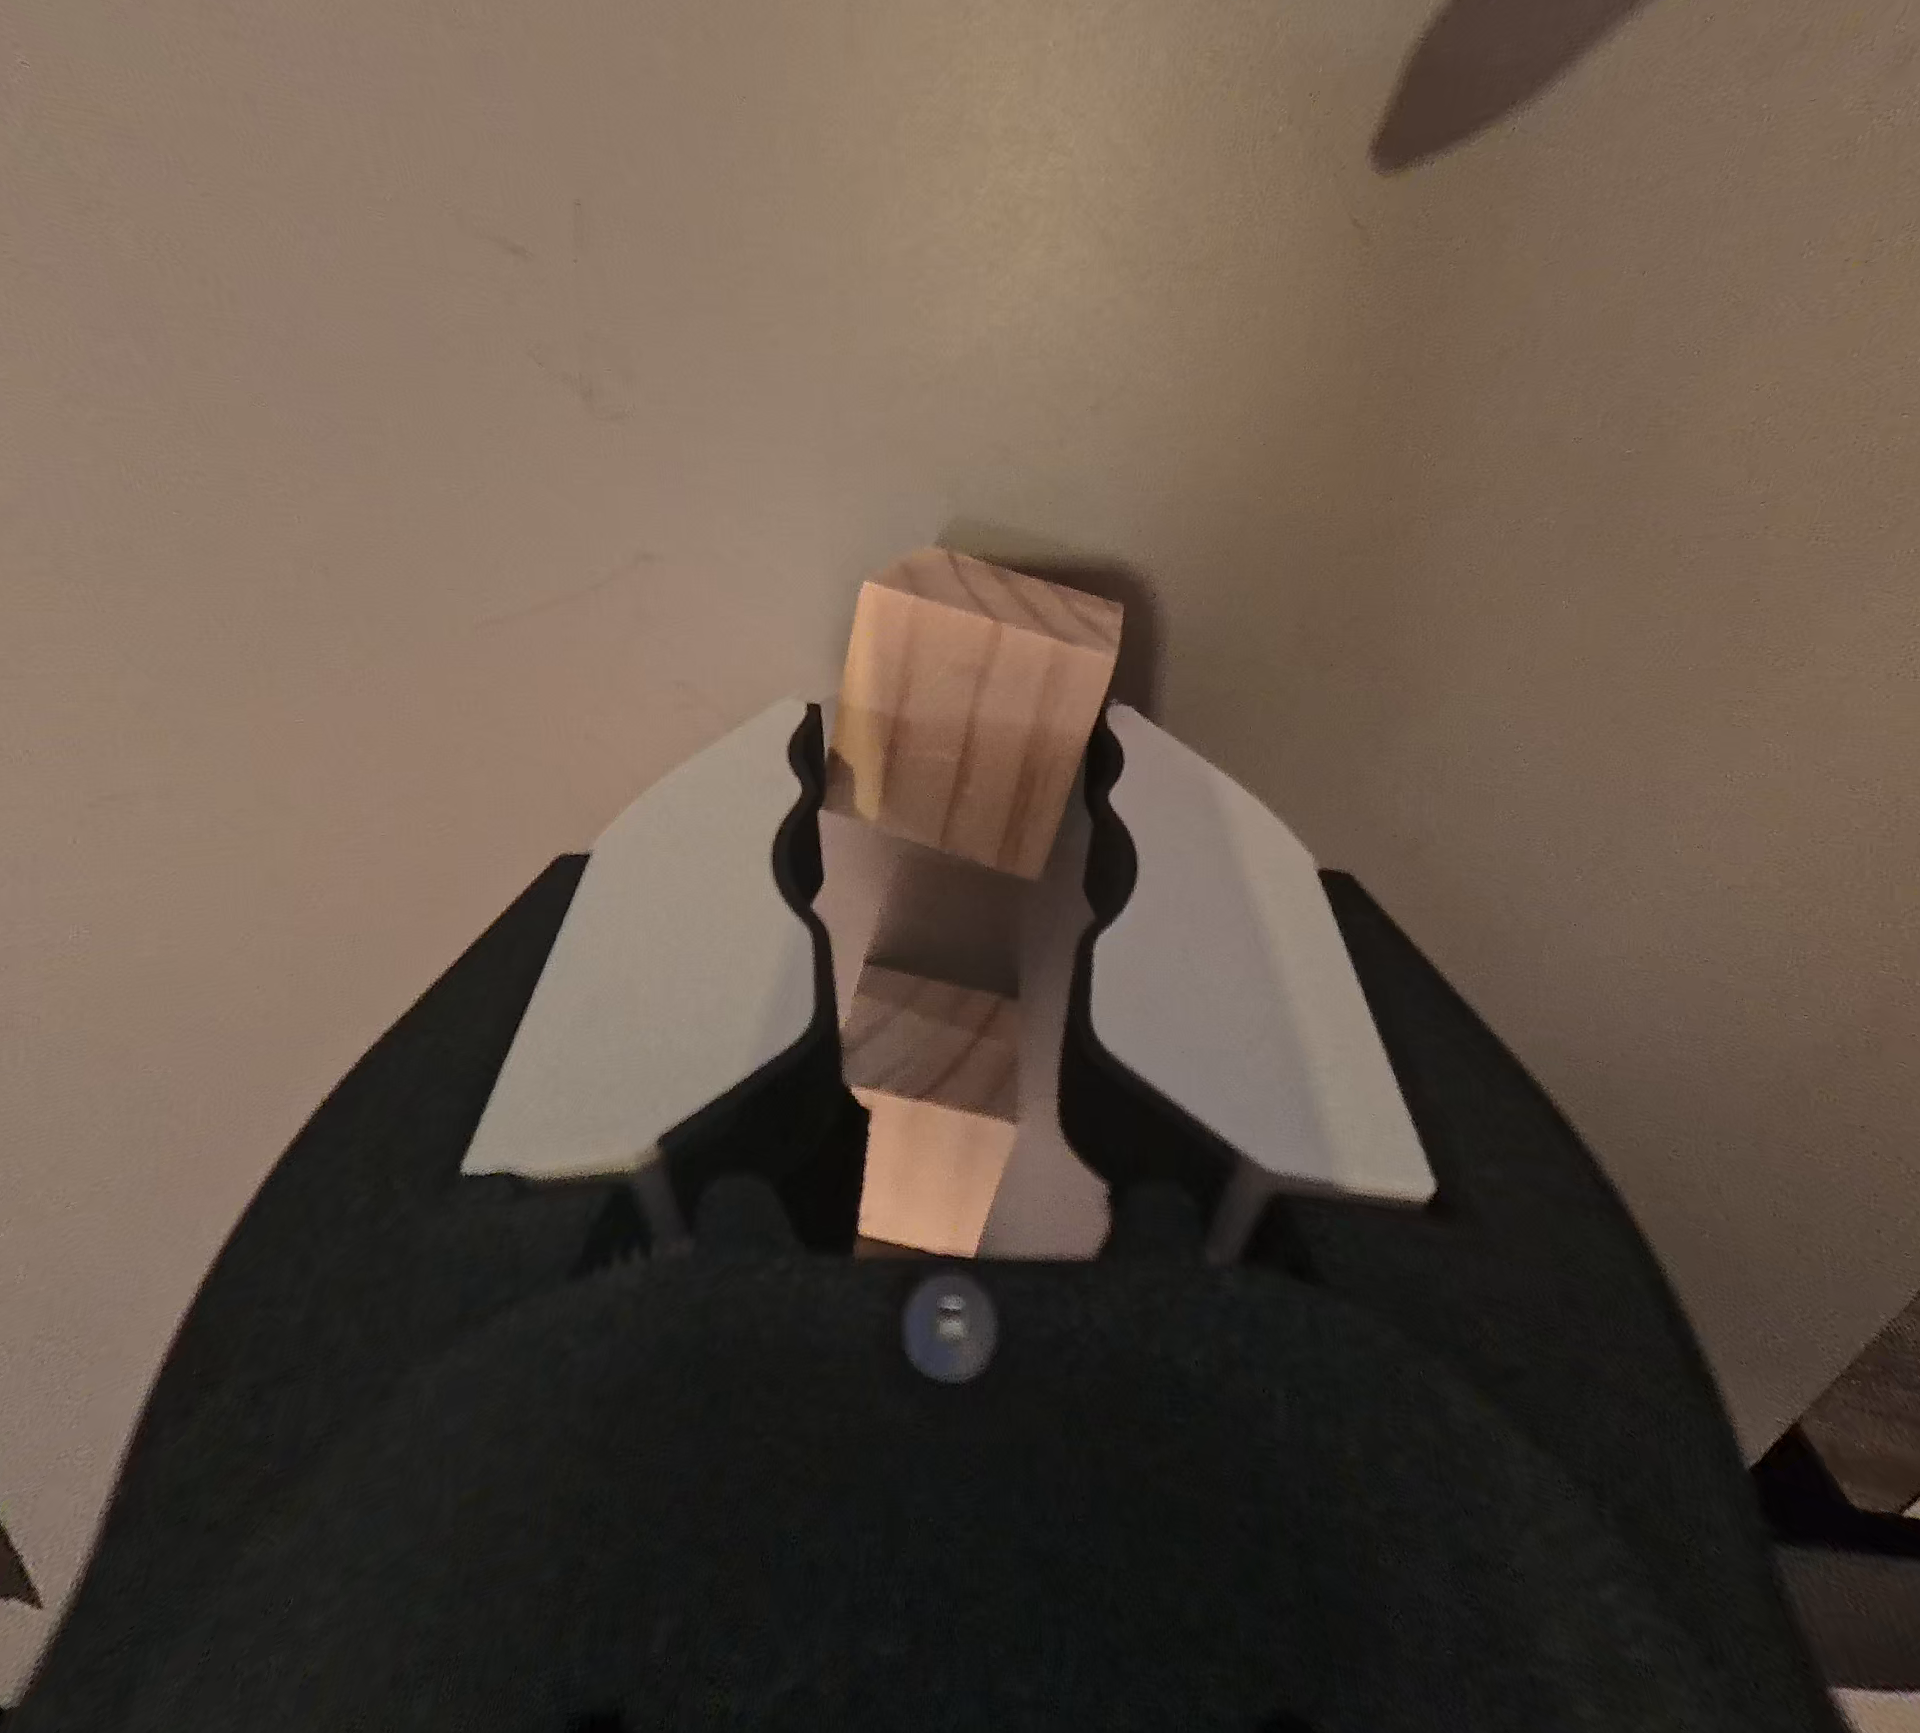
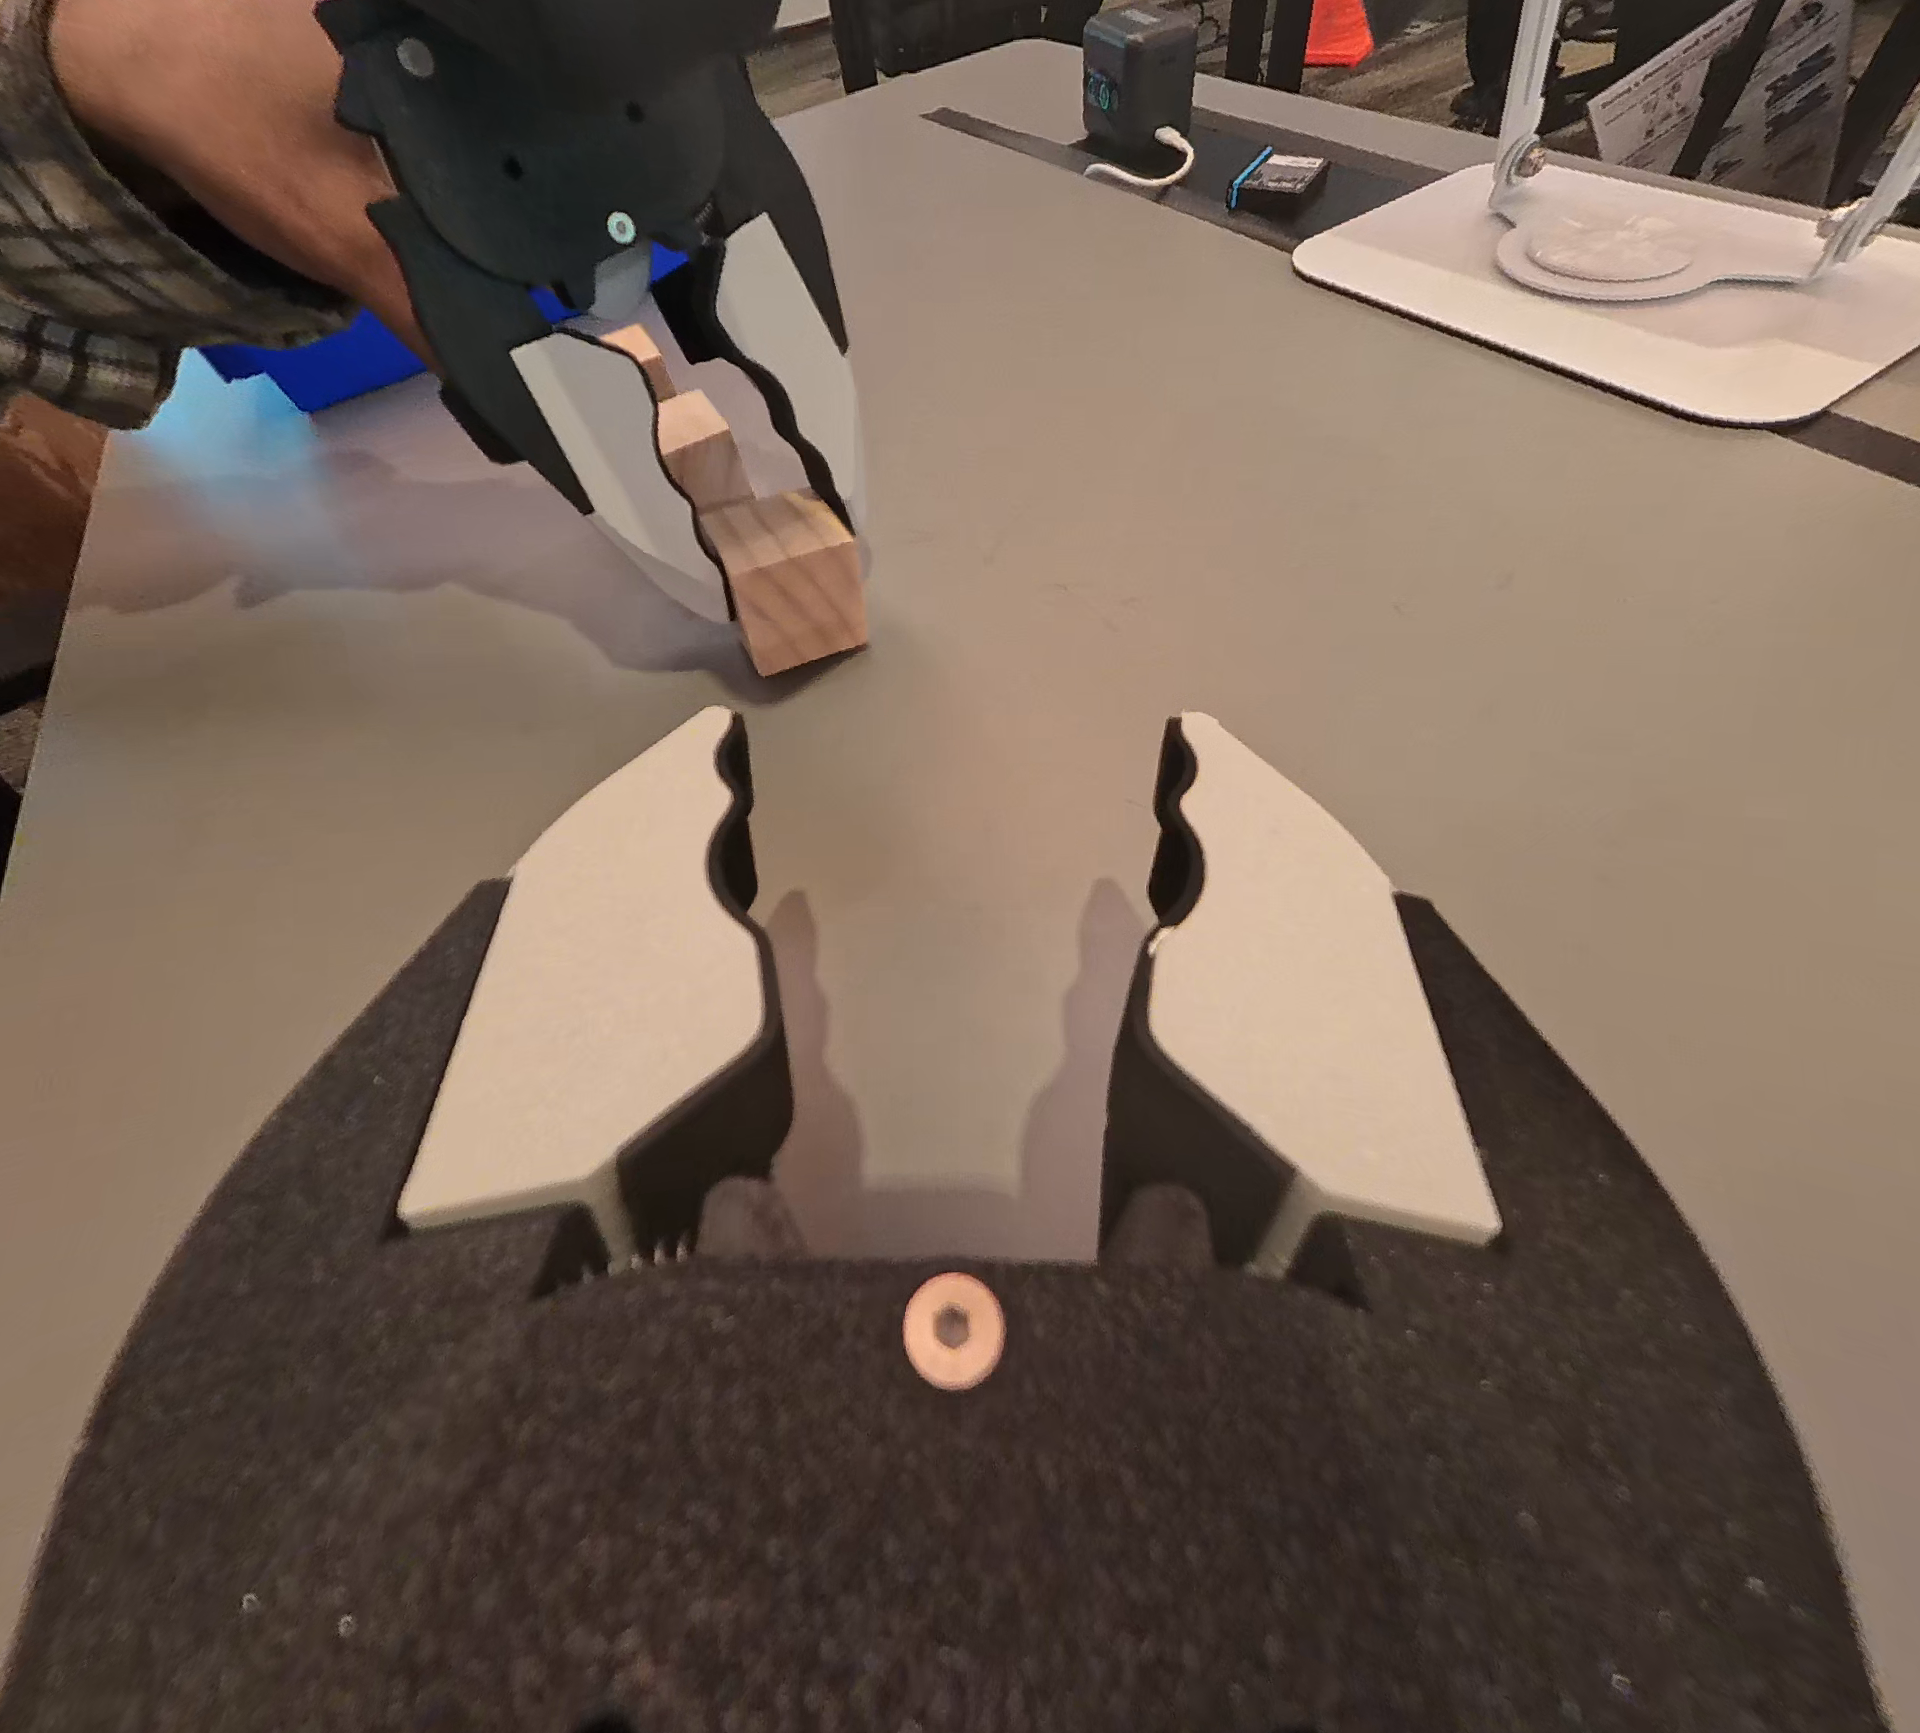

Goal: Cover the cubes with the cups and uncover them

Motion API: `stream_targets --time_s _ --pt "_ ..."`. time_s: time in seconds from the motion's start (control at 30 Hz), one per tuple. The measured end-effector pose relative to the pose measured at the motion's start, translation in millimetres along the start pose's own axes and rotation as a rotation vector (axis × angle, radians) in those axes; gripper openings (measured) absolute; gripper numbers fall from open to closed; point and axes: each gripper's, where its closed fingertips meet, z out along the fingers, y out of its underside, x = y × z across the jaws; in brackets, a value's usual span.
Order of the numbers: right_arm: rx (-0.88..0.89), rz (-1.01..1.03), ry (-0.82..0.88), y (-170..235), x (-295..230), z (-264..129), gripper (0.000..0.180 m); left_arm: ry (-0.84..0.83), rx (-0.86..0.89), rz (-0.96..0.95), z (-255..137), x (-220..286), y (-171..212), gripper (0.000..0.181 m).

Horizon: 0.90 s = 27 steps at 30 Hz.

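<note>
A pale wooden cube (image 1: 977, 717) sits between the fingertips of my left gripper (image 1: 961, 727), which is shut on it. In the right wrist view the same cube (image 2: 805, 597) touches the grey table (image 2: 1247, 644) under the left gripper (image 2: 790, 561), which a hand holds tilted down. More wooden blocks (image 2: 707, 447) show farther back between its fingers (image 1: 935, 1039); I cannot tell if they are gripped. My right gripper (image 2: 956, 727) is open and empty, low over the table just in front of the cube. No cups are in view.
A white stand base (image 2: 1558, 312) sits at the back right. A dark power unit (image 2: 1138, 83) and a small black box (image 2: 1283, 177) lie on a black strip behind. A blue bin (image 2: 343, 353) is behind the hand. The table's left edge is near.
</note>
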Motion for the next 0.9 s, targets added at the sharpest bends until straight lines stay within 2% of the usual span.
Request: stream_targets --time_s 0.53,0.67,0.77,0.9 --pt "-0.002 0.0 -0.003 0 -1 0 0.074 -0.047 0.024 -0.004 4 1 -7 0.048" --pt "-0.003 0.0 -0.007 0 -1 0 0.075 -0.084 0.043 -0.006 -2 -4 -6 0.061" --pt "-0.004 0.0 -0.008 1 -2 0 0.075 -0.105 0.092 -0.022 -25 -12 1 0.074" --pt "-0.001 -0.003 -0.008 0 -2 0 0.075 -0.153 0.265 -0.085 -97 -31 26 0.077"
